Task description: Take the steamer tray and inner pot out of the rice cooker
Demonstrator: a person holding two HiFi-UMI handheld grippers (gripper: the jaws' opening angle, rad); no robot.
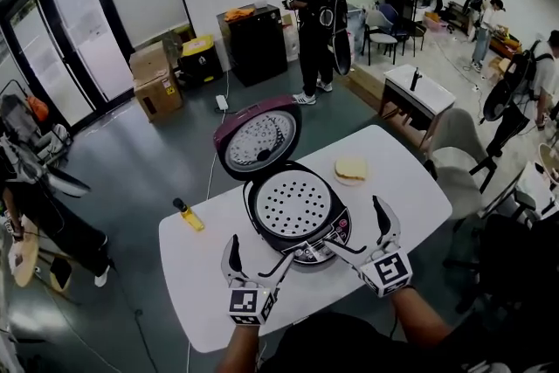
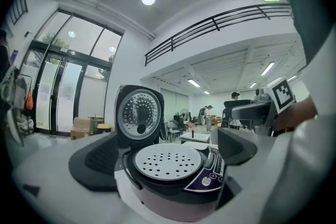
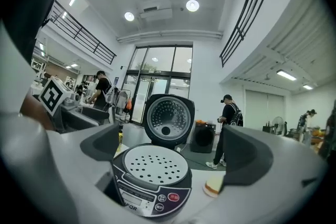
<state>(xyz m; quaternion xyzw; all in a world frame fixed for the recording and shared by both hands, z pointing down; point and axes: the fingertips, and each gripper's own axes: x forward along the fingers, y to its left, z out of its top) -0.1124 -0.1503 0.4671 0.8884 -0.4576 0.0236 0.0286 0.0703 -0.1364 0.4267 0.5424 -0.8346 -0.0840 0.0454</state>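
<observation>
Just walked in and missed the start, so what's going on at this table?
A person holds a gripper in each hand at the near side of a rice cooker on the white table. The lid is up and the perforated steamer tray sits in the cooker. The left gripper and right gripper are both open, gripping nothing yet.

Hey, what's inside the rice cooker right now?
A white perforated steamer tray sits across the mouth of the rice cooker, whose lid stands open. The tray covers everything below it, so the inner pot cannot be seen.
</observation>
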